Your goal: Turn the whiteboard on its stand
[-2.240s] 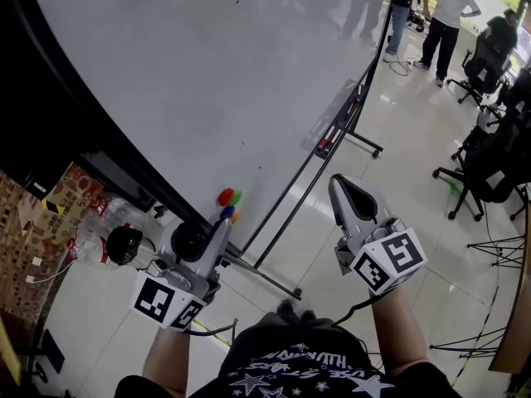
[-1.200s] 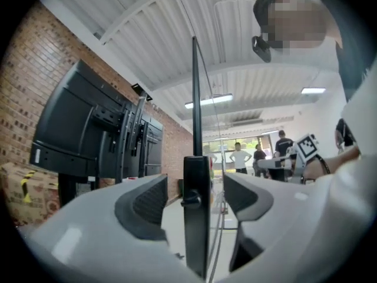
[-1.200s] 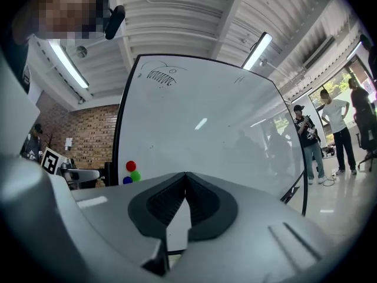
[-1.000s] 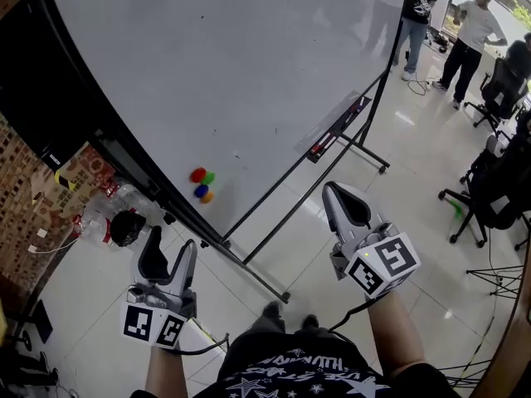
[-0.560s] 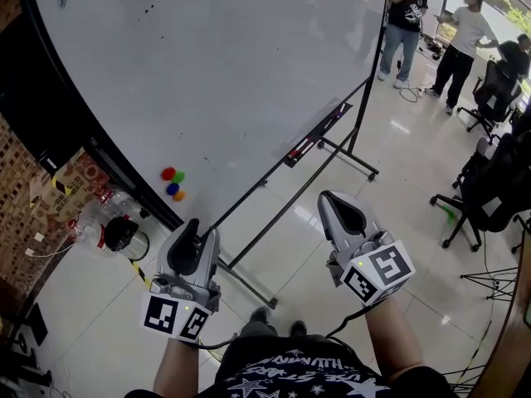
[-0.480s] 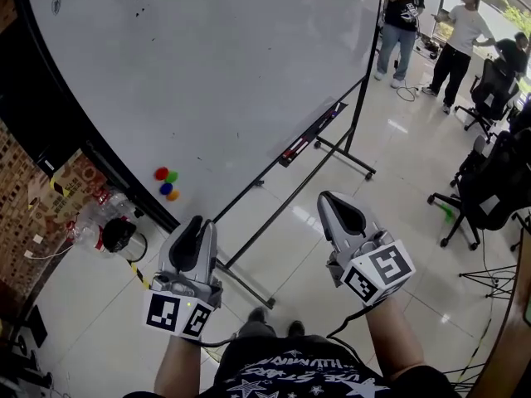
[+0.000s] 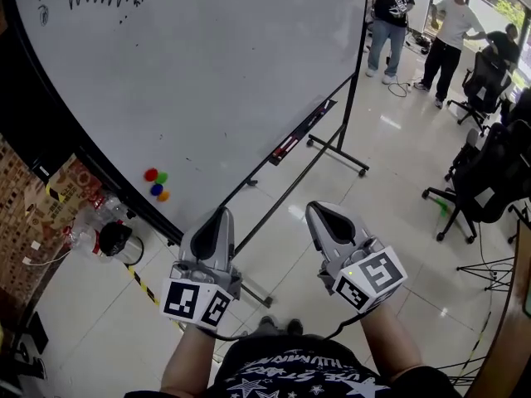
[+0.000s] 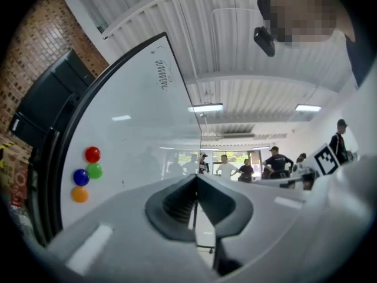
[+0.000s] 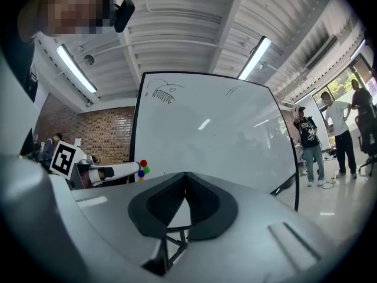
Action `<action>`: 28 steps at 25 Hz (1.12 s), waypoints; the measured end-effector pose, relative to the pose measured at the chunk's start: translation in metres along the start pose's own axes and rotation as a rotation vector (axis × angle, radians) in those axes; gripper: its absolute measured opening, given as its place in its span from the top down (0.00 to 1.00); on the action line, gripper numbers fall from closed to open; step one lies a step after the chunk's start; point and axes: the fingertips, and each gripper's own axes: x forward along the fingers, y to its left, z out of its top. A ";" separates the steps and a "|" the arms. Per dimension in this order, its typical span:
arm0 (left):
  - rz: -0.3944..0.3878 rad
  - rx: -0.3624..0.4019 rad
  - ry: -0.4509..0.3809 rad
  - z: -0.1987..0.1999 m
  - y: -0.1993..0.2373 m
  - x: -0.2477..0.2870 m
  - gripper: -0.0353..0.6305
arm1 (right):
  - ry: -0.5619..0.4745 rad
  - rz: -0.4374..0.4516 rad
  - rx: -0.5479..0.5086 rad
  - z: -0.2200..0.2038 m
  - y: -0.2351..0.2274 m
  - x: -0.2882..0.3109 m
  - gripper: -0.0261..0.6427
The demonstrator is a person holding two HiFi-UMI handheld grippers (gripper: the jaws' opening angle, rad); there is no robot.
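Note:
The big whiteboard (image 7: 207,73) stands tilted on its black wheeled stand (image 7: 286,191), with a scribble near its top and several coloured magnets (image 7: 155,183) low on its left side. My left gripper (image 7: 224,213) hangs in front of the board's lower edge, touching nothing. Its jaws have just been closing and now stand shut with nothing between them (image 8: 196,179). Beside it my right gripper (image 7: 319,209) is also shut and empty (image 9: 185,174), pointing at the whiteboard (image 9: 218,140). The left gripper view faces the whiteboard (image 8: 135,146) and the magnets (image 8: 85,173).
A pen tray (image 7: 297,133) with markers runs along the board's lower edge. Water bottles and a black object (image 7: 104,239) lie by the brick wall at the left. Several people (image 7: 386,11) stand at the back right, near office chairs (image 7: 477,181). Yellow-black tape (image 7: 145,284) marks the floor.
My left gripper has come away from the board's lower left corner and moved right toward the right gripper, its jaws going from open to shut. The right gripper drifted slightly left.

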 end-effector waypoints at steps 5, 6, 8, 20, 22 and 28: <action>-0.039 -0.015 0.064 -0.016 -0.004 0.010 0.94 | 0.021 0.021 0.006 -0.006 0.018 0.015 0.95; -0.048 -0.019 0.073 -0.018 -0.006 0.012 0.94 | 0.026 0.026 0.004 -0.008 0.021 0.018 0.95; -0.068 -0.026 0.080 -0.020 -0.009 0.013 0.94 | 0.032 0.038 0.002 -0.010 0.027 0.023 0.95; -0.093 -0.049 0.072 -0.019 0.007 0.010 0.94 | 0.083 0.032 -0.030 -0.021 0.035 0.041 0.95; -0.089 -0.054 0.071 -0.020 0.010 0.011 0.94 | 0.087 0.033 -0.033 -0.022 0.035 0.043 0.95; -0.091 -0.059 0.071 -0.019 0.013 0.015 0.94 | 0.087 0.028 -0.038 -0.020 0.032 0.048 0.95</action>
